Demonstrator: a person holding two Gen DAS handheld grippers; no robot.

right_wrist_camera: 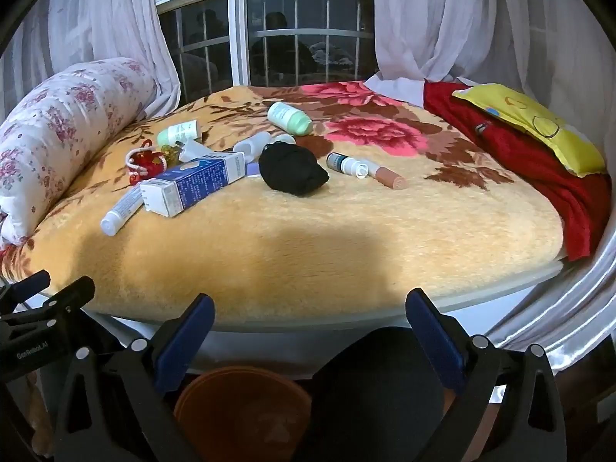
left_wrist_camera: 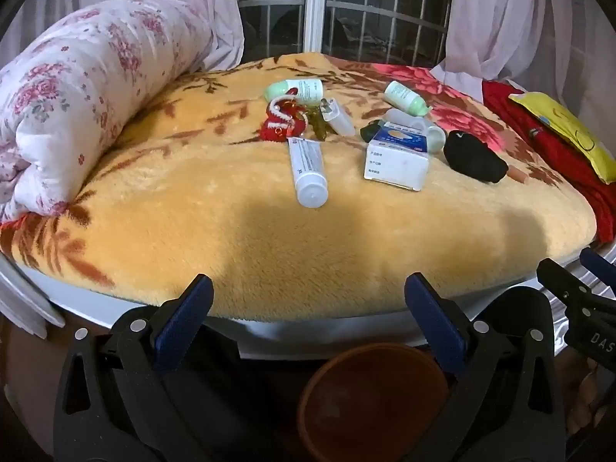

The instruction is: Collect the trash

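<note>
Clutter lies on the yellow floral blanket point(left_wrist_camera: 192, 200): a white tube point(left_wrist_camera: 307, 169), a blue-and-white box point(left_wrist_camera: 398, 154), a black balled sock point(left_wrist_camera: 473, 158), two green-capped bottles point(left_wrist_camera: 296, 90) point(left_wrist_camera: 406, 98) and a red keychain point(left_wrist_camera: 281, 121). The right wrist view shows the box point(right_wrist_camera: 192, 184), the sock point(right_wrist_camera: 292, 169), a small dropper bottle point(right_wrist_camera: 346, 163) and a pink lipstick point(right_wrist_camera: 387, 175). A brown bin point(left_wrist_camera: 373, 400) point(right_wrist_camera: 242, 408) stands on the floor below the bed edge. My left gripper point(left_wrist_camera: 308, 308) and right gripper point(right_wrist_camera: 310, 327) are open and empty, short of the bed edge.
A rolled floral quilt point(left_wrist_camera: 77, 96) lies along the left side. A red cloth point(right_wrist_camera: 519, 161) and yellow pillow point(right_wrist_camera: 531, 123) lie at the right. Curtains and a barred window point(right_wrist_camera: 269, 38) stand behind. A dark object point(right_wrist_camera: 381, 385) sits beside the bin.
</note>
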